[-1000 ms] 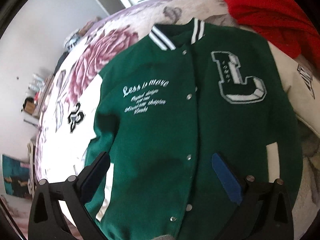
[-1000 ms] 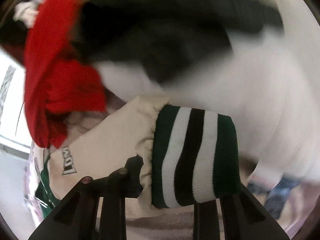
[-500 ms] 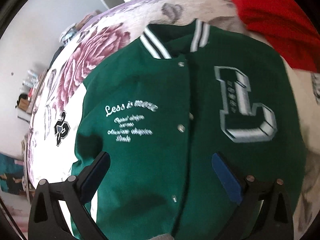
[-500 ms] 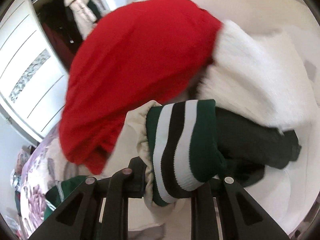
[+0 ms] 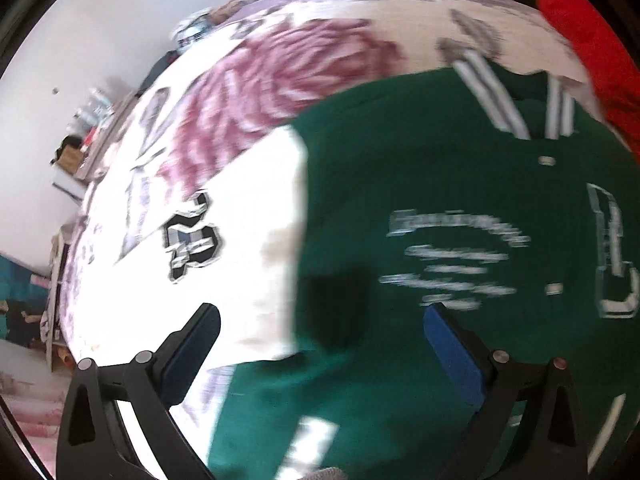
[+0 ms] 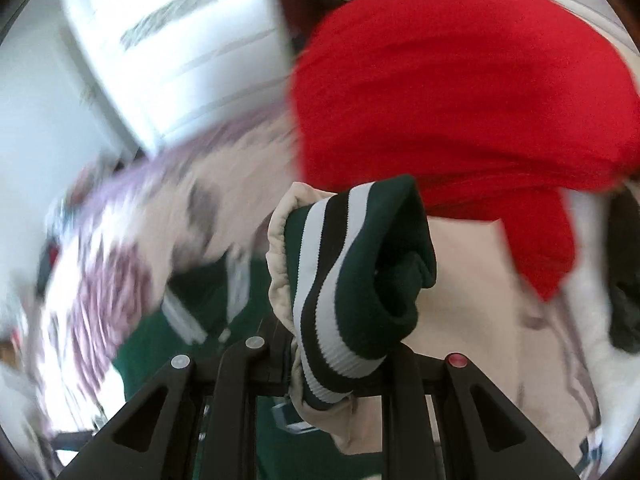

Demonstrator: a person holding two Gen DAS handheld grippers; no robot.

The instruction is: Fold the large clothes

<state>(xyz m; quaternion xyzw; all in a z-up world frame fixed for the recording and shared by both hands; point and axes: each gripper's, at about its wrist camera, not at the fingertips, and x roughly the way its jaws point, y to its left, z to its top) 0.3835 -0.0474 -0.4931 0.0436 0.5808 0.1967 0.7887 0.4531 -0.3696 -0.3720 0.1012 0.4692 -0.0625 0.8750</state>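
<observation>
Green varsity jacket (image 5: 460,208) lay face-up on a floral bedspread (image 5: 304,68), collar at the far end, snaps down the front. White script on the chest was too blurred to read; a big letter patch (image 5: 612,252) sat at the right edge of the L wrist view. Its cream sleeve (image 5: 240,248), w/ a black-and-white emblem patch (image 5: 191,240), lay spread out to the left of the green body, flat on the bedspread.

L gripper (image 5: 320,344) hung over the jacket's near-left part, about where sleeve meets body. Its blue pads stood wide apart, nothing between them, no contact w/ the cloth that I could make out.

R gripper (image 6: 332,364) was clamped on the striped cuff (image 6: 352,276), green/white/black rib knit, bunched and sticking up past the fingers, cream sleeve fabric gathered at its left and hanging below. Cuff was raised clear of the bed. Behind it, far right, a red garment (image 6: 460,92) was heaped on the bed. Green jacket body showed low left in the R wrist view, heavily blurred.
</observation>
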